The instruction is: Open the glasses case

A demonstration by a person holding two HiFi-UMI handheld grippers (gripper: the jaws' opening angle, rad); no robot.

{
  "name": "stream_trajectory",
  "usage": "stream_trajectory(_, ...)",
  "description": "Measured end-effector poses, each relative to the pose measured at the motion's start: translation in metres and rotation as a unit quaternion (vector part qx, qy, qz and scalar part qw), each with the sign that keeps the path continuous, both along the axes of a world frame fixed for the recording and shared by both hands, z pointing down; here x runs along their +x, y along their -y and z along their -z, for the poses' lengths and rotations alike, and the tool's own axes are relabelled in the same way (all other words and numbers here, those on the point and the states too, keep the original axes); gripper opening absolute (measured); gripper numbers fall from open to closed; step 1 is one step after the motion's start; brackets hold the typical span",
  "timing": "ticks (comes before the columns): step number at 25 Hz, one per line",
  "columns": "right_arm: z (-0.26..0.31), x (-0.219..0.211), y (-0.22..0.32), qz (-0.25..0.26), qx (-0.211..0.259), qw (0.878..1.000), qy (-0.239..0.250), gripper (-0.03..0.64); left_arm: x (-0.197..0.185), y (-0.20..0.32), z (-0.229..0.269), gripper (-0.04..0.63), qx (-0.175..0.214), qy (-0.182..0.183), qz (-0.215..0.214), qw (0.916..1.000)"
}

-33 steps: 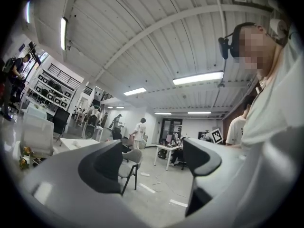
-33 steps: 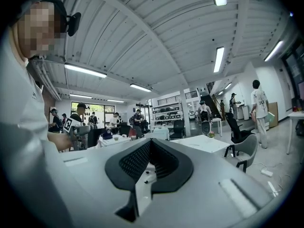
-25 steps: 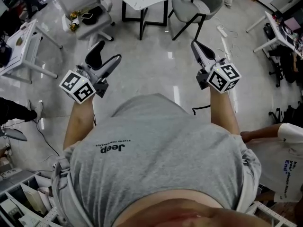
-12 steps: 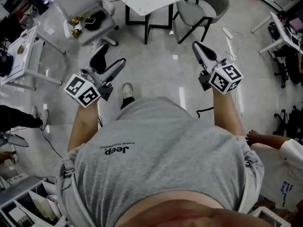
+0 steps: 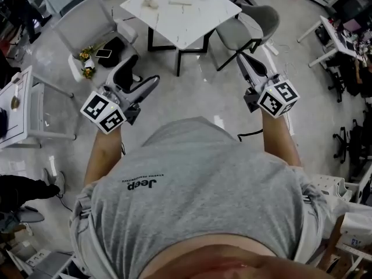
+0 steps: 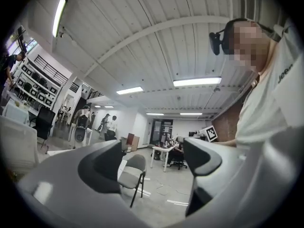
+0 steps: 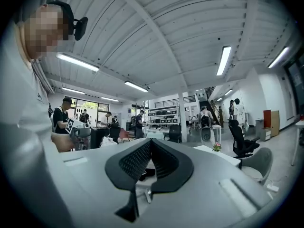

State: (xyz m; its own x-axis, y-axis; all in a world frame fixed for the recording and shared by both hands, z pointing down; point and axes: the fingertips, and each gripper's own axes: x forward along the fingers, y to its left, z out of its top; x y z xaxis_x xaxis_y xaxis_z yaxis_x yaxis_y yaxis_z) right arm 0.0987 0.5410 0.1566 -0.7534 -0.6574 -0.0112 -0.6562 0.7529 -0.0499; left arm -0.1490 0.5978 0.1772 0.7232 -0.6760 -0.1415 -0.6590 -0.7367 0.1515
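Currently a person in a grey T-shirt [image 5: 197, 179] stands holding the left gripper [image 5: 139, 72], jaws apart and empty, and the right gripper [image 5: 240, 57], jaws pressed together on nothing. No glasses case is identifiable; small items [image 5: 151, 3] on the white square table [image 5: 192, 19], near its far edge, are too small to tell. Arriving with closed jaws could shove the case off. More tabletop shows than earlier.

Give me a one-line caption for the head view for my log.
Both empty: left gripper open, right gripper shut, held over the floor short of a white table.
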Motion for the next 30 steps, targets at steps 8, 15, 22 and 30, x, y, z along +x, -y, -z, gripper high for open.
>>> stream_trajectory(8, -0.008, -0.086, 0.089, -0.015, -0.013, 1.000, 0.008, 0.003, -0.086, 0.097, -0.011, 0.434, -0.013, -0.001, -0.018, 0.9998)
stream_trajectory(15, -0.018, -0.091, 0.149, -0.034, -0.030, 0.999, 0.005, 0.003, -0.098, 0.164, -0.018, 0.434, -0.028, -0.008, -0.029, 0.9991)
stream_trajectory(22, -0.027, -0.075, 0.223, -0.031, -0.039, 0.999, 0.014, 0.003, -0.086, 0.229, -0.024, 0.434, -0.039, 0.003, -0.021, 0.9990)
stream_trajectory(30, -0.058, -0.018, 0.368, 0.006, -0.058, 0.997, 0.047, 0.003, -0.033, 0.347, -0.045, 0.434, -0.049, 0.023, 0.026, 0.9982)
